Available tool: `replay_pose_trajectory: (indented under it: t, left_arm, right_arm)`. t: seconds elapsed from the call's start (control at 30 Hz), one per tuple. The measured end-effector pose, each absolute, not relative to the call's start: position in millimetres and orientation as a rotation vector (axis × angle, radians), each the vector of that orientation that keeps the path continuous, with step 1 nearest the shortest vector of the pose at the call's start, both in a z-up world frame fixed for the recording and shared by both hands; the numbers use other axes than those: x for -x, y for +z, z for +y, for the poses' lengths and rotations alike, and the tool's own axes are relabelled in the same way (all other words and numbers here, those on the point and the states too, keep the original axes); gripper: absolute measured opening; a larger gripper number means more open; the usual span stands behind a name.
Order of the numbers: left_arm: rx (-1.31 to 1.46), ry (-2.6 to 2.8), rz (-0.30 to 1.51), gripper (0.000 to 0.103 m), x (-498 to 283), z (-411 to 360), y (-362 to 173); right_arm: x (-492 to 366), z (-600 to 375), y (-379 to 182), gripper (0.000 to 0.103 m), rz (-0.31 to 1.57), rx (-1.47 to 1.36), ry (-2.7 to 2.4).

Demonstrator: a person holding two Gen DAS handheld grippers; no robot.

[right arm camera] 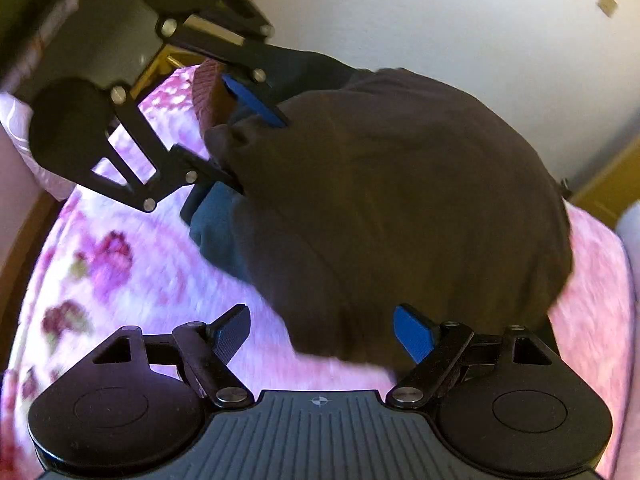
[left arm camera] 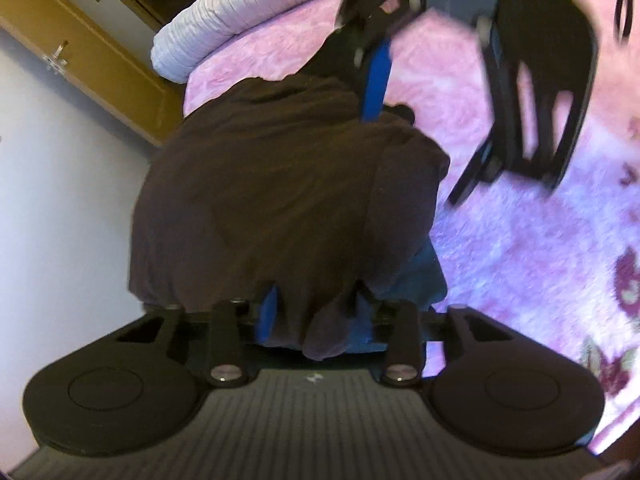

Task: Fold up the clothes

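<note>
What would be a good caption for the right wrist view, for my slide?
Right gripper open beside a dark brown garment on the pink bedspread; left gripper pinches its far edge.

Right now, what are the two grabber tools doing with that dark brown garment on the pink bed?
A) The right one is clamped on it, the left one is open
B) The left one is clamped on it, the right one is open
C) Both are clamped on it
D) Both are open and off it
B: the left gripper has the dark brown garment bunched between its jaws, while the right gripper has its jaws spread wide.
</note>
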State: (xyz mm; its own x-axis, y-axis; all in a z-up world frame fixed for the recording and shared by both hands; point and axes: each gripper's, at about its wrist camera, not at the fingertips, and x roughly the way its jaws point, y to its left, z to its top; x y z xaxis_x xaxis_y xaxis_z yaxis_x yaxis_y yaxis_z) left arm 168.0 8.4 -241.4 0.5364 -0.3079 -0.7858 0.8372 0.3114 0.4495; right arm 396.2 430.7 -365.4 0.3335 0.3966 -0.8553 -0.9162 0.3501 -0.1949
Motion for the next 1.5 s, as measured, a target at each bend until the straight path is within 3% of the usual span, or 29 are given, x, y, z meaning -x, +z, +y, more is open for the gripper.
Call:
replay_pose_trajectory:
  t: [0.03, 0.07, 0.1, 0.13, 0.2, 0.43, 0.63, 0.8, 1.1, 1.23, 1.5]
  left_arm:
    - [-0.937, -0.835, 0.655, 0.024, -173.3, 11.8, -236.2]
    - [-0.9, -0.841, 0.66, 0.022, -178.5, 14.8, -230.7]
    - [-0.876, -0.842, 0.648, 0.02, -182.2, 16.7, -223.6]
    - [-0.854, -0.842, 0.636, 0.019, -186.0, 17.8, -216.2]
    - [-0.819, -0.831, 0.604, 0.018, -194.7, 13.1, -198.1]
    - [-0.725, -0.87, 0.362, 0.016, -195.6, -31.4, -96.4]
    - [-0.678, -1.012, 0.213, 0.014, -117.1, -99.0, -30.5]
    - [-0.619, -1.185, 0.237, 0.014, -1.4, -162.6, -24.7]
    - [-0.549, -1.58, 0.497, 0.012, 212.0, -283.0, -77.7]
    - [-0.496, -1.768, 0.493, 0.012, 234.9, -314.6, -55.5]
    - [-0.351, -2.019, 0.309, 0.012, 196.7, -345.7, 60.6]
  right_arm:
    - [-398.9, 436.0, -368.1, 0.075, 0.804, 0.77, 0.974]
    - [-404.0, 438.5, -365.1, 0.061, 0.817, 0.741, 0.949]
    - [-409.2, 441.0, -362.2, 0.027, 0.83, 0.712, 0.924]
    - [-413.5, 442.1, -357.5, 0.014, 0.838, 0.685, 0.902]
    - [-417.5, 436.9, -336.5, 0.008, 0.808, 0.641, 0.864]
    - [-417.5, 362.6, -221.6, 0.004, 0.608, 0.488, 0.705]
    - [-343.1, 255.9, -143.0, 0.003, 0.51, 0.354, 0.529]
    - [-226.9, 150.0, -113.7, 0.003, 0.533, 0.282, 0.408]
    - [6.9, -20.0, -136.8, 0.004, 0.765, 0.203, 0.148]
    - [79.3, -50.8, -105.9, 0.004, 0.779, 0.196, 0.056]
    - [140.0, -70.8, 27.4, 0.003, 0.528, 0.252, -0.059]
